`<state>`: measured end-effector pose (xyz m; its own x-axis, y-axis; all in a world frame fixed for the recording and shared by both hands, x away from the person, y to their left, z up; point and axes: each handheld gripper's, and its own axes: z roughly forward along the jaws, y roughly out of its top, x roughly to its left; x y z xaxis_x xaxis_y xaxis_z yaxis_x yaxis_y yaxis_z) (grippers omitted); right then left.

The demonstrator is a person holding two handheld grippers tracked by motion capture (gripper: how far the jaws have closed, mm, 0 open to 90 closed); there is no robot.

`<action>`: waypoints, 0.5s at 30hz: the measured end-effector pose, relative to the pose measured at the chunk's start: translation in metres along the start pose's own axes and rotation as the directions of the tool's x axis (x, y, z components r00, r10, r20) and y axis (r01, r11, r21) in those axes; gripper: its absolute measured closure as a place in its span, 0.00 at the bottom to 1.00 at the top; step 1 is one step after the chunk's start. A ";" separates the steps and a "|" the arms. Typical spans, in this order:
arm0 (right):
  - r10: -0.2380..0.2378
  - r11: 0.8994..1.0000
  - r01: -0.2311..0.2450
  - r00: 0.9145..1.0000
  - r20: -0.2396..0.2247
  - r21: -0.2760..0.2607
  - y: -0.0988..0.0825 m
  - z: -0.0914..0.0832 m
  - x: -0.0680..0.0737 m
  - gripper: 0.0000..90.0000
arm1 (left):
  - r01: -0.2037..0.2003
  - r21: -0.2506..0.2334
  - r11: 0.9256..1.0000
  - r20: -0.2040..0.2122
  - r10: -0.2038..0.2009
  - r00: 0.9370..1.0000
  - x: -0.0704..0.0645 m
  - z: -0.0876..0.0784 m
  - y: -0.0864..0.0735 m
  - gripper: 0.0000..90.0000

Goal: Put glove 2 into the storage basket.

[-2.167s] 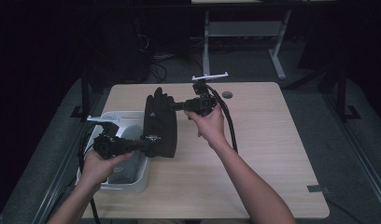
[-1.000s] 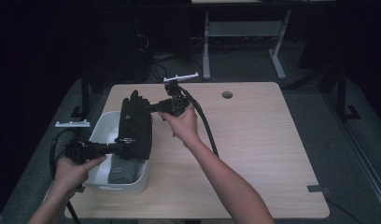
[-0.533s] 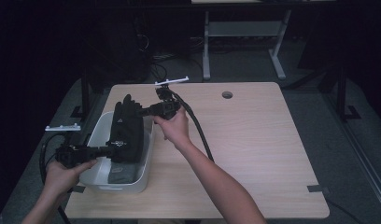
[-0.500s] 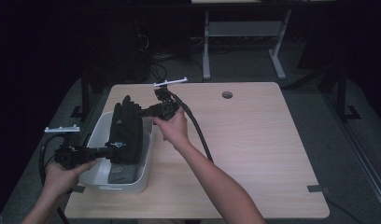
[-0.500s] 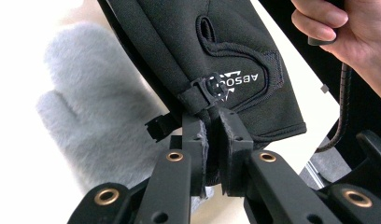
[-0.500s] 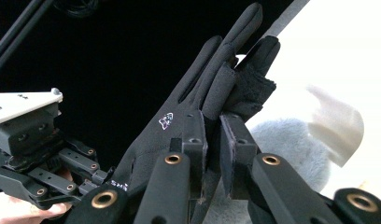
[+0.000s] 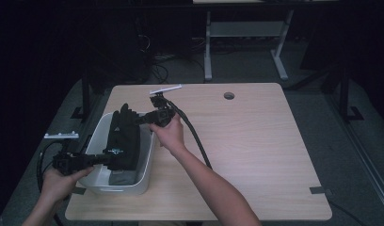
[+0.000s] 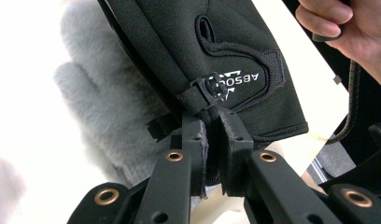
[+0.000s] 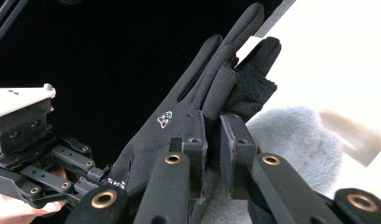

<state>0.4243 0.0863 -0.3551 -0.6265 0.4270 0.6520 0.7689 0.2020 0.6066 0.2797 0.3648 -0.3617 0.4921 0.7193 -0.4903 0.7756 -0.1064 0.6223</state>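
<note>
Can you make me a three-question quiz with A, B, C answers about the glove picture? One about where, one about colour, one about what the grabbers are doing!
1. Where is the black glove?
A. Over the white tub
B. On the floor
C. At the table's far right corner

2. What colour is the fluffy glove lying in the tub?
A. Red
B. Grey
C. Yellow

3. What are the left hand-held gripper and right hand-held gripper doing?
A. Both hang open
B. One lies on the table
C. Both pinch the black glove

Answers:
1 A, the high view shows it stretched above the tub.
2 B, grey fluff lies under the black glove in both gripper views.
3 C, one nips the cuff end, the other the fingers end.
</note>
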 end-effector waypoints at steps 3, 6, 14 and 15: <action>0.008 1.000 -0.008 1.000 0.001 0.011 -0.004 0.006 -0.002 0.90 | 0.004 0.013 1.000 -0.007 -0.004 1.000 0.004 0.001 -0.004 0.92; 0.008 1.000 -0.008 1.000 0.002 0.012 -0.007 0.009 -0.004 0.90 | 0.015 0.021 1.000 -0.002 -0.015 1.000 0.006 0.001 -0.006 0.92; 0.010 0.999 -0.010 1.000 0.004 0.036 -0.012 0.017 -0.007 0.90 | 0.020 0.046 0.999 -0.001 -0.020 1.000 0.010 0.003 -0.012 0.91; 0.013 0.999 -0.013 1.000 0.009 0.045 -0.013 0.019 -0.008 0.90 | 0.024 0.049 0.999 0.000 -0.024 1.000 0.010 0.004 -0.012 0.91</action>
<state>0.4216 0.0972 -0.3773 -0.6154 0.4374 0.6557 0.7822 0.2361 0.5766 0.2768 0.3710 -0.3764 0.4736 0.7214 -0.5053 0.8053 -0.1224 0.5800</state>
